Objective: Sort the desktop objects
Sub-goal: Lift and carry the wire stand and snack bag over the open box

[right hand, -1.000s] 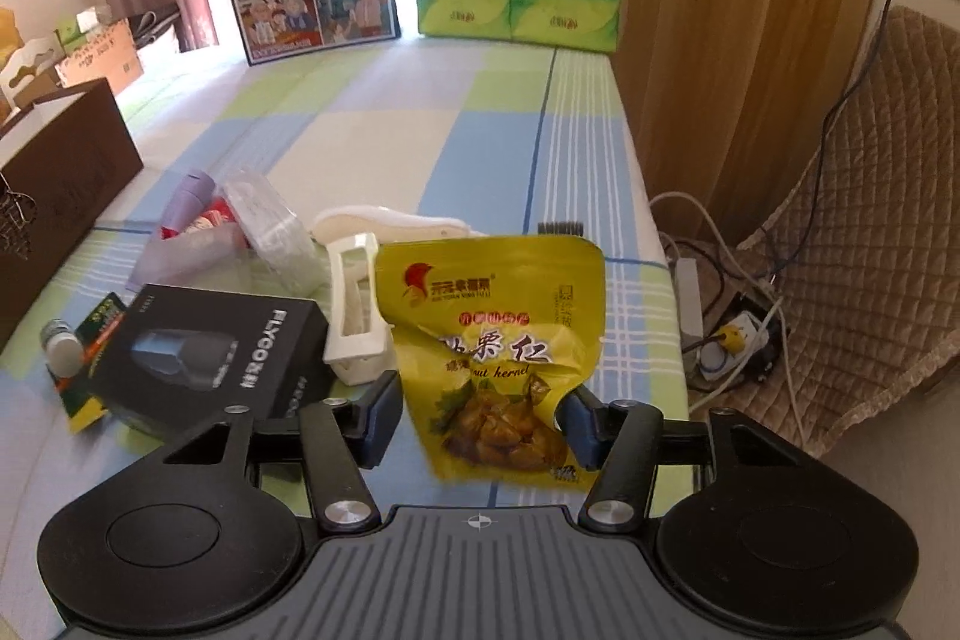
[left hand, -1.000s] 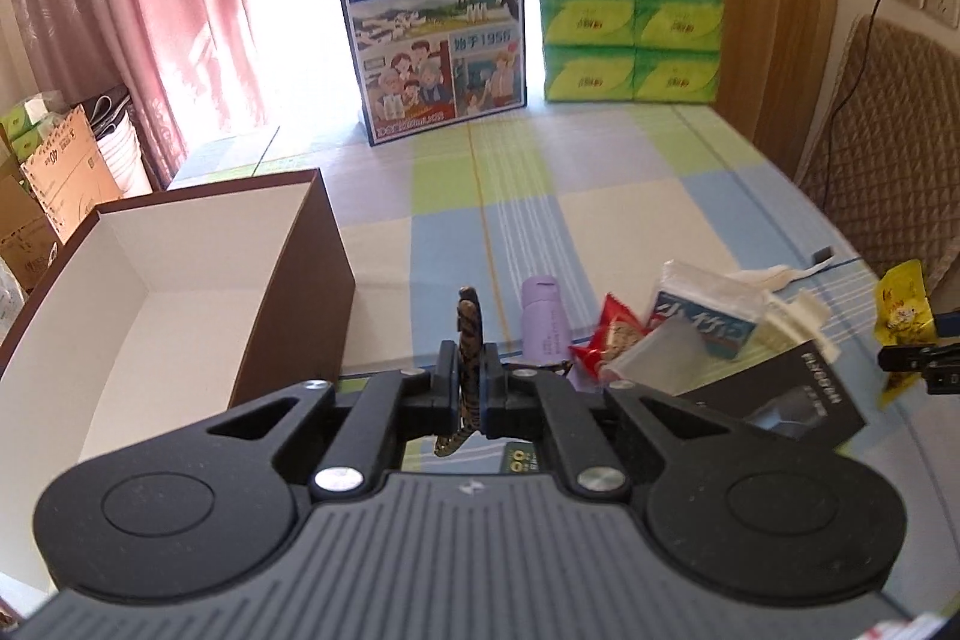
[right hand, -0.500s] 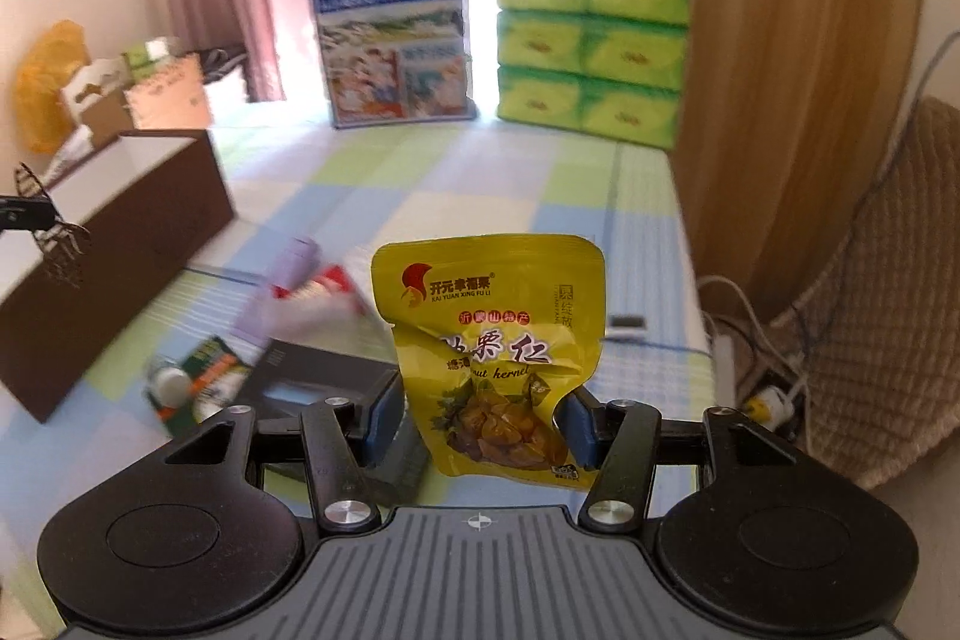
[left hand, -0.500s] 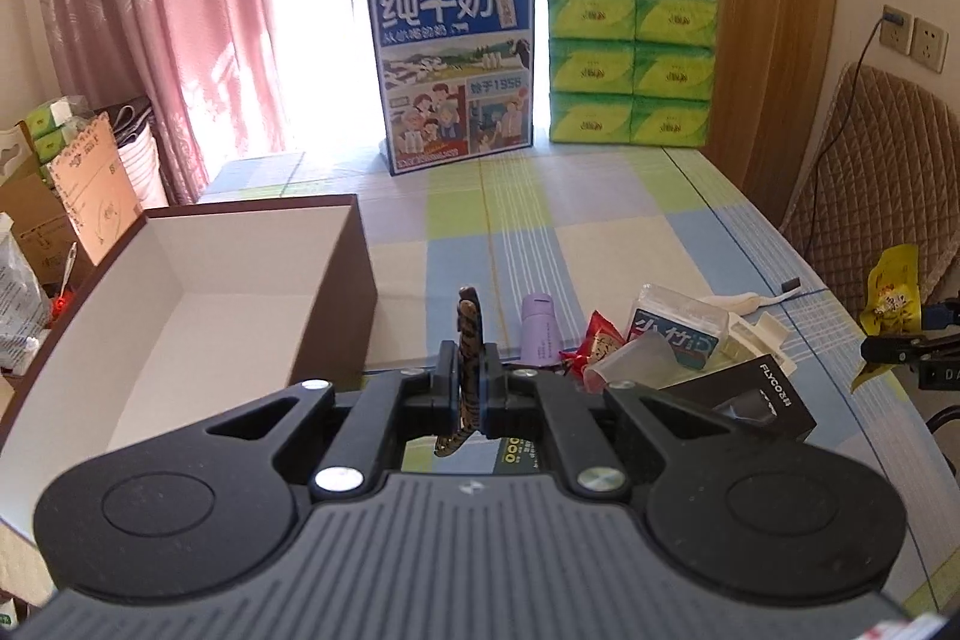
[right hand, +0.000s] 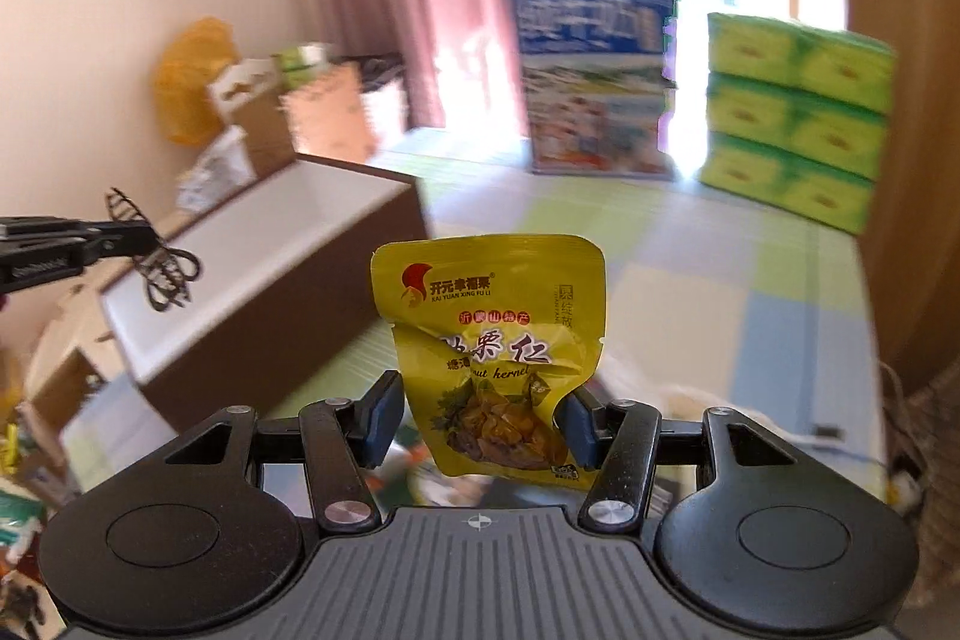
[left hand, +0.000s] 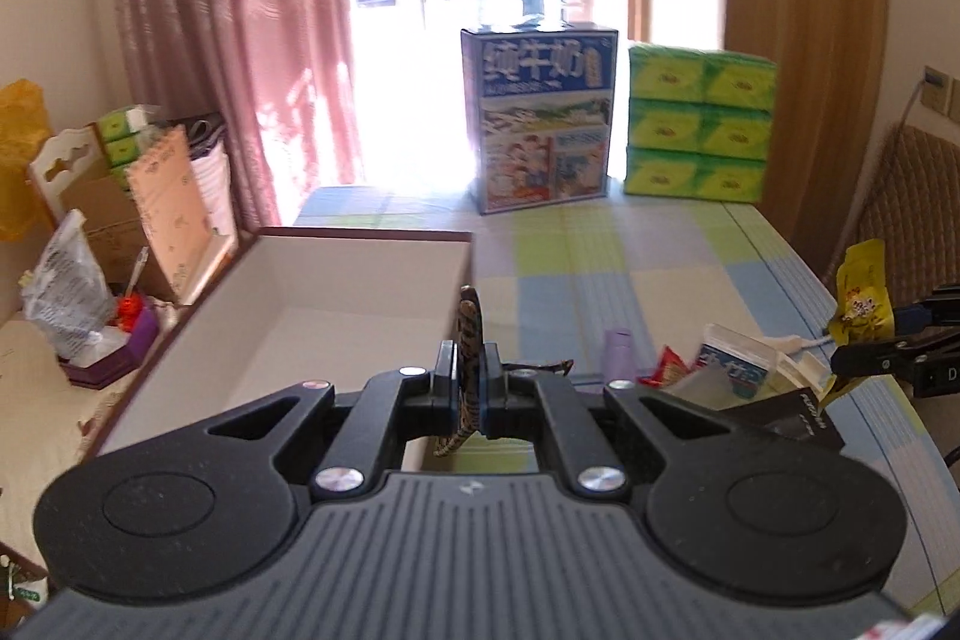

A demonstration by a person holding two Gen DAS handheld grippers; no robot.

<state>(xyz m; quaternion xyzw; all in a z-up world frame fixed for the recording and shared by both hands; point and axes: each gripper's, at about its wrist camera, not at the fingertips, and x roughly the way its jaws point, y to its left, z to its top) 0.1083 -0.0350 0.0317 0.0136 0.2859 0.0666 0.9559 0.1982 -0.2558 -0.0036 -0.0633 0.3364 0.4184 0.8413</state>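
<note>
My left gripper [left hand: 469, 370] is shut on a tortoiseshell hair claw [left hand: 468, 334], held edge-on above the near right corner of the open brown box [left hand: 360, 235] with a white inside. In the right wrist view that hair claw [right hand: 153, 268] hangs over the brown box [right hand: 288, 292] at the left. My right gripper [right hand: 480, 421] is shut on a yellow chestnut snack pouch [right hand: 486, 316], upright and lifted off the table. From the left wrist view the pouch [left hand: 861, 298] and right gripper [left hand: 888, 340] show at the right edge.
On the checked tablecloth lie a purple tube [left hand: 618, 355], a red packet [left hand: 669, 367], a tissue pack [left hand: 735, 361] and a black box [left hand: 792, 421]. A milk carton [left hand: 540, 124] and green tissue packs [left hand: 699, 124] stand at the back. A padded chair [left hand: 900, 196] is right.
Both grippers have risen and swung left toward the brown box, each keeping its hold. The pouch has been lifted away from the pile on the table.
</note>
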